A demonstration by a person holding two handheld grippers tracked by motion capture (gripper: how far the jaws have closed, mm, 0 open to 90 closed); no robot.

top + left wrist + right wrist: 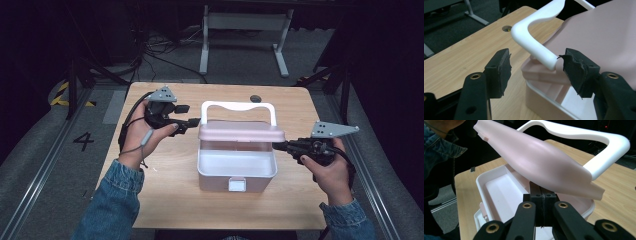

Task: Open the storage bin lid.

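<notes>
Pink lid [241,131] raised above the white box [236,170], near the middle of the wooden counter [165,175], tilted and partly open over the box's inside. White handle [238,106] arched behind the lid, on the far side from the person. Small clasp [237,184] on the box's near wall.

Left tool [192,121] at the lid's left end, released: pads spread on either side of the handle's corner [534,47] and the lid's edge, touching neither (clear gaps in the left gripper view).

Right tool [278,145] at the lid's right end, clenched: in the right gripper view, pads pressed flat together just under the lid's edge [574,182]. Whether a thin lip is pinched between them, impossible to tell.
</notes>
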